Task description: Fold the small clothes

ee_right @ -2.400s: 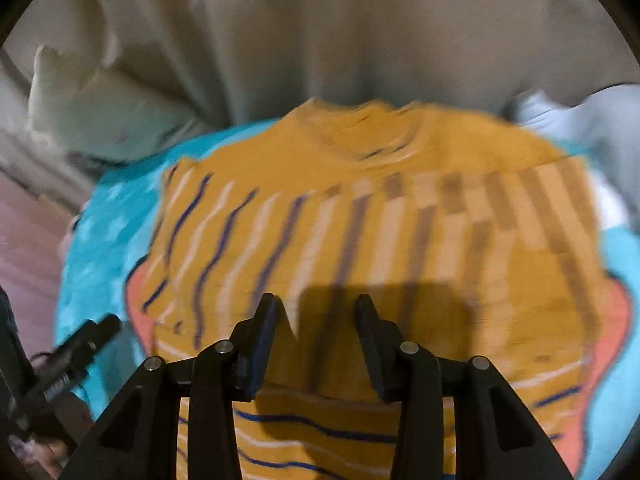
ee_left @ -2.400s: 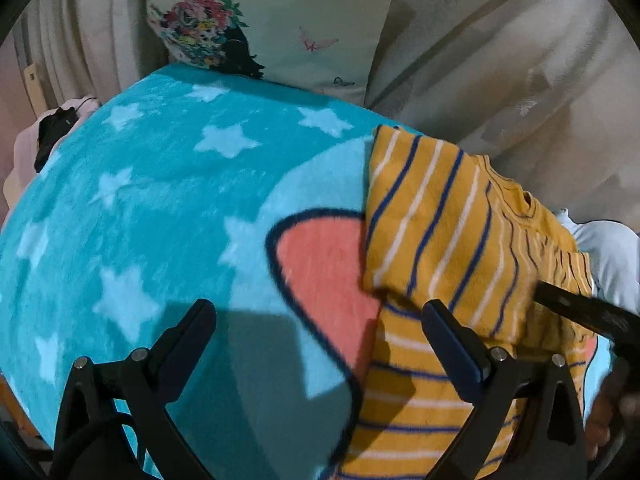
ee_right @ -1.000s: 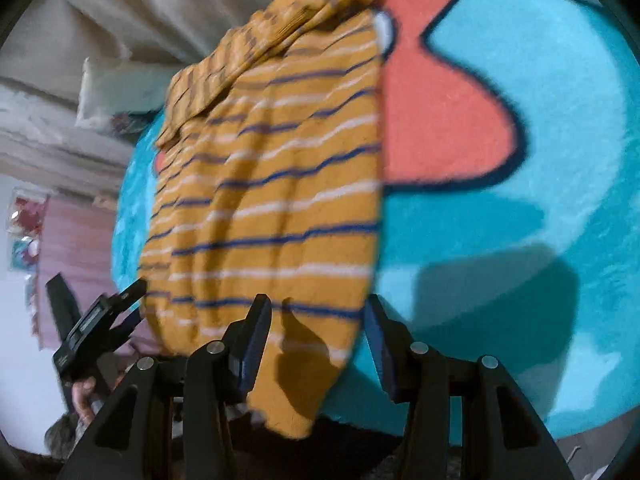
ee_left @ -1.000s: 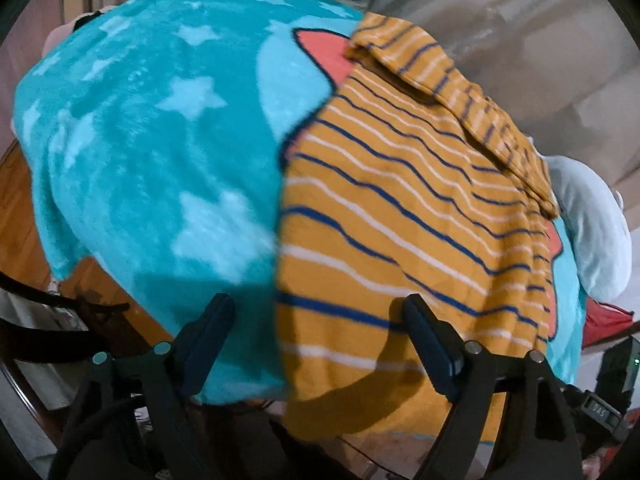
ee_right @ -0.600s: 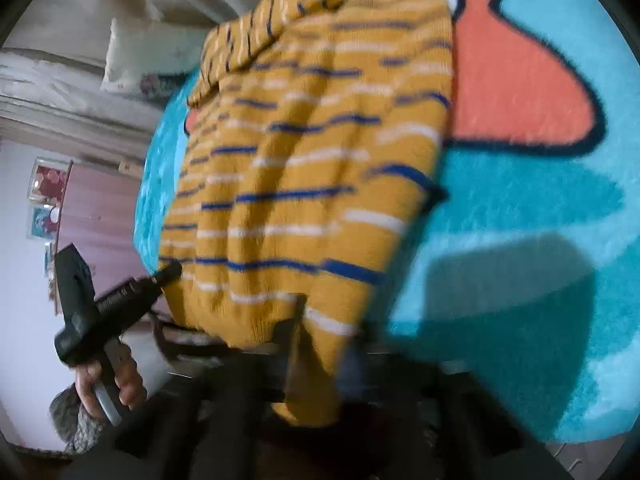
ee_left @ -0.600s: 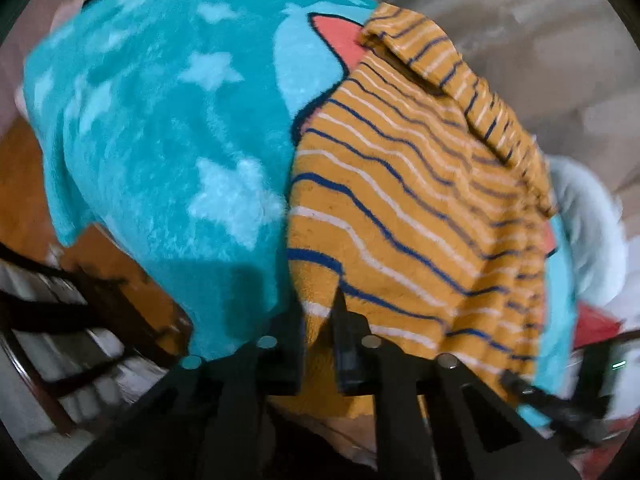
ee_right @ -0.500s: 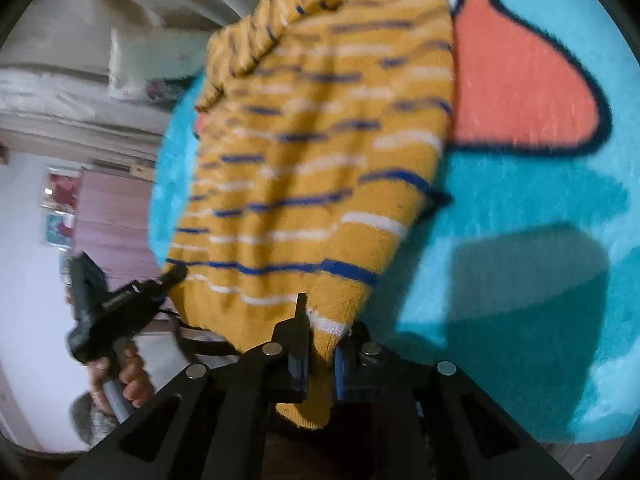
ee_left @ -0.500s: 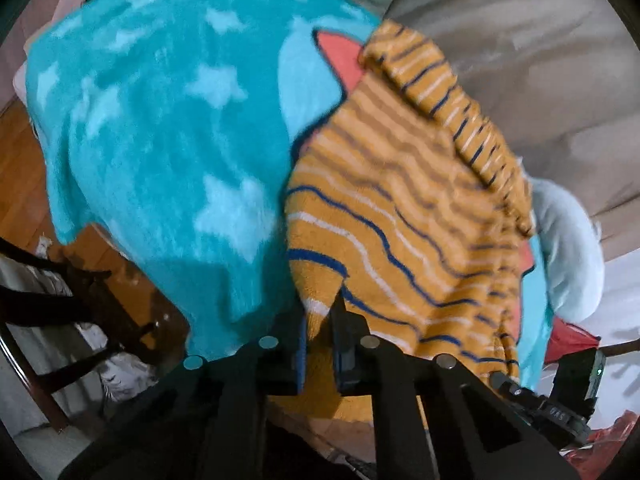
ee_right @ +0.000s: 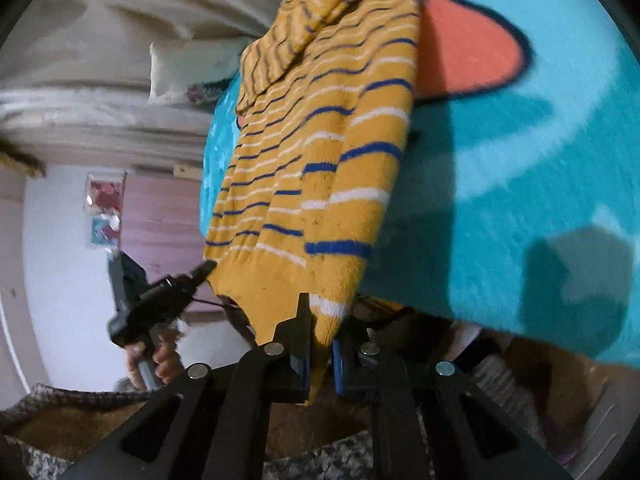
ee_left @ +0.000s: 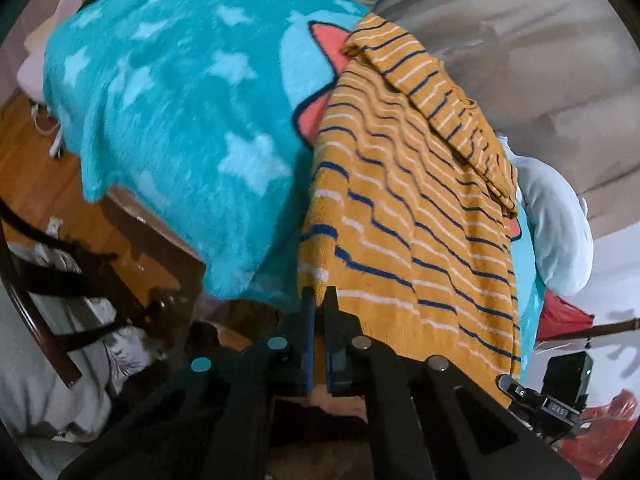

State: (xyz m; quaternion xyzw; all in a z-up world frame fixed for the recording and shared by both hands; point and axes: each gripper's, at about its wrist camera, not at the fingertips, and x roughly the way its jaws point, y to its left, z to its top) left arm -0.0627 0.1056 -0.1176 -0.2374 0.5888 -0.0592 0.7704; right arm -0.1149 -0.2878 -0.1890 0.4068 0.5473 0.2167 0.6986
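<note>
Both your tongs are clamped tight on the hem of the striped sweater (ee_left: 400, 208) — left tongs (ee_left: 319, 300) on one corner, right tongs (ee_right: 320, 320) on the other. It lies on the star blanket (ee_left: 180, 92), hem overhanging the bed edge. Next — likely carry the hem toward the collar; open blanket lies on both sides.

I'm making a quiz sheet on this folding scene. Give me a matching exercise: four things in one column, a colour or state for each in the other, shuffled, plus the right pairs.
1. sweater
2. blanket
3. left gripper
4. pillow

A. teal with pale stars
B. shut on the hem
C. mustard with blue and white stripes
D. pale, beyond the sweater

Pairs: 1-C, 2-A, 3-B, 4-D
</note>
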